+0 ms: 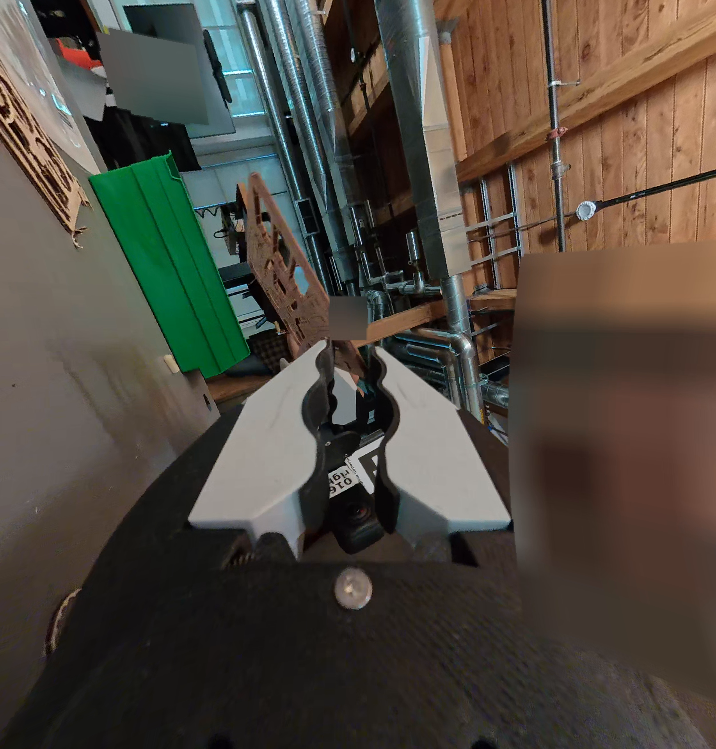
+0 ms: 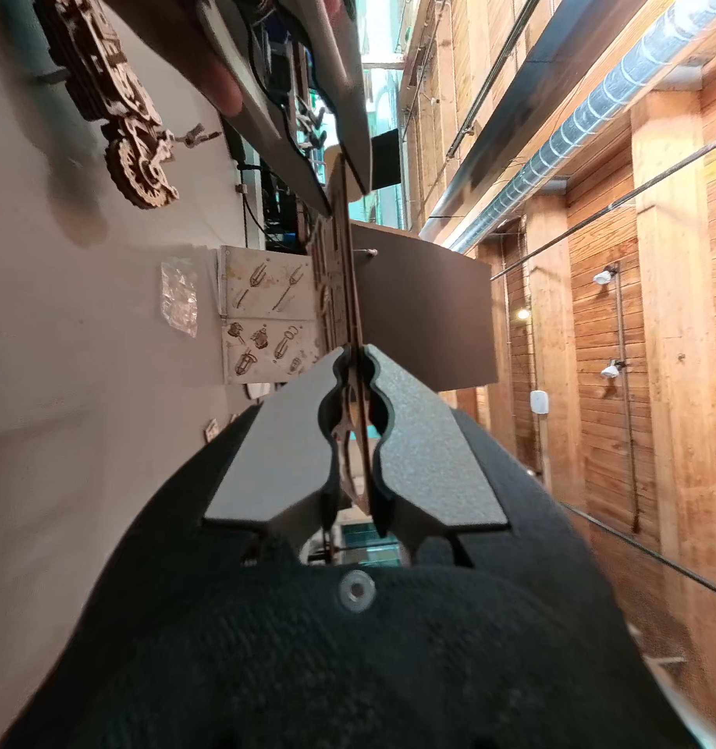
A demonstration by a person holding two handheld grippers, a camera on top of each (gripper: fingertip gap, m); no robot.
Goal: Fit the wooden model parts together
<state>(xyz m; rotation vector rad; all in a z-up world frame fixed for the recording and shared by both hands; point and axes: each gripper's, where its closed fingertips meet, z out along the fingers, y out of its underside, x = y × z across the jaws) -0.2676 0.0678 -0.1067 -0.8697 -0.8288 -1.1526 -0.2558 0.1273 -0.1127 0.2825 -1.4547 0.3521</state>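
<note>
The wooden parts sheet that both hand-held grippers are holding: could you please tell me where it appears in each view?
Left wrist view: the wooden parts sheet rises up and to the left from the left hand-held gripper, just above centre.
Right wrist view: seen edge-on, it runs as a thin strip up the centre from the right hand-held gripper.
Shared landmark: the wood-plank wall fills the right side of both views.

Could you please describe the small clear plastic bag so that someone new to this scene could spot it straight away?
In the right wrist view, start from the grey table filling the left side. Find the open instruction booklet with its line drawings; the small clear plastic bag lies just beside it, on the side away from the held wooden sheet. It alone is crinkled and see-through, unlike the brown wooden motorcycle model.
</note>
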